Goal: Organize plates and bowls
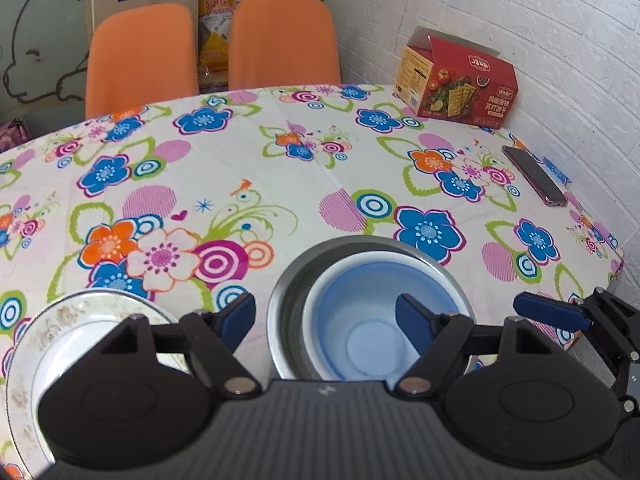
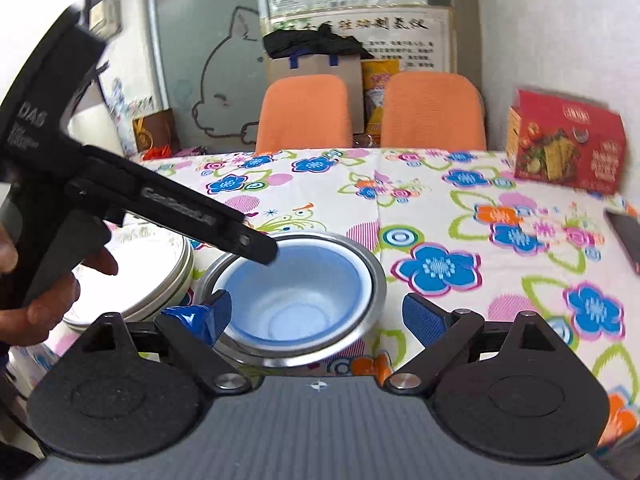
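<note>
A blue bowl [image 1: 360,308] [image 2: 304,292] sits nested inside a metal bowl [image 1: 288,280] [image 2: 372,268] on the flowered tablecloth. To their left lies a white plate [image 1: 52,332] with a patterned rim; in the right wrist view it looks like a low stack of plates [image 2: 160,264]. My left gripper [image 1: 324,308] is open. One finger is outside the metal bowl's left wall and the other is over the blue bowl's inside. My right gripper [image 2: 316,304] is open too, near the bowls, with a finger showing on either side of them. Neither holds anything.
A red cracker box [image 1: 460,88] [image 2: 568,148] stands at the far right by the brick wall, and a phone [image 1: 536,176] [image 2: 628,240] lies near the right edge. Two orange chairs [image 1: 140,56] [image 1: 280,40] stand behind the table. A hand [image 2: 48,304] holds the left gripper.
</note>
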`<action>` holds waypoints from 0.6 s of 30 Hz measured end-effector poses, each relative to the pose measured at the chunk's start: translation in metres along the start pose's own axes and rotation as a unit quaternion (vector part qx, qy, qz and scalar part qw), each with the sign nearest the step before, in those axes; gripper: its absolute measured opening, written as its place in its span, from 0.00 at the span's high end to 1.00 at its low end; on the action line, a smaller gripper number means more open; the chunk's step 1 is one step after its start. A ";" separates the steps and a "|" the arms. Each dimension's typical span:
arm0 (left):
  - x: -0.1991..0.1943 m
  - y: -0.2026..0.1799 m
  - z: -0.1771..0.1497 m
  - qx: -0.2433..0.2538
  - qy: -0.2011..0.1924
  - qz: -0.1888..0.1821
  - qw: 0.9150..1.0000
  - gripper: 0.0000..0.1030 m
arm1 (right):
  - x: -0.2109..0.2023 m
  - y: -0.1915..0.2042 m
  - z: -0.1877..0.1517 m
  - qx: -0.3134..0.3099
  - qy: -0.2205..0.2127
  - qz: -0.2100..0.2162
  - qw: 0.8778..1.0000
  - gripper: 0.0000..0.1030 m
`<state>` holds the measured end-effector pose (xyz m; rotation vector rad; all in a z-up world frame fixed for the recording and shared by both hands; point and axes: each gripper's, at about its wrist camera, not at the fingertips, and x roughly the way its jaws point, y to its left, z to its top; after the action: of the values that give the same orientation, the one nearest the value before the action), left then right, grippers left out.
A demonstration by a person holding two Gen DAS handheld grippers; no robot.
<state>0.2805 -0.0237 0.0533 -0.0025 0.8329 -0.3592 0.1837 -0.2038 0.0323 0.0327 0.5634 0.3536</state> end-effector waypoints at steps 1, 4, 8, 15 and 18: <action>-0.002 0.001 0.000 -0.002 -0.003 0.004 1.000 0.23 | -0.001 -0.003 -0.003 0.018 0.002 0.000 1.000 0.23; -0.006 0.001 -0.004 -0.004 -0.013 0.019 1.000 0.21 | -0.003 -0.013 -0.012 0.068 0.005 -0.001 0.998 0.22; -0.014 -0.001 -0.012 -0.022 -0.040 0.047 0.998 0.10 | -0.002 -0.028 -0.017 0.130 0.003 -0.004 0.991 0.22; -0.012 0.004 -0.020 -0.042 -0.038 0.058 0.997 0.10 | 0.004 -0.042 -0.015 0.180 0.015 -0.005 0.983 0.22; -0.007 0.007 -0.020 -0.045 -0.030 0.062 0.997 0.10 | 0.006 -0.041 -0.015 0.183 0.018 0.001 0.983 0.22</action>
<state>0.2636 -0.0118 0.0436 -0.0444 0.7849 -0.2043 0.1937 -0.2411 0.0109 0.3826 0.6579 0.2478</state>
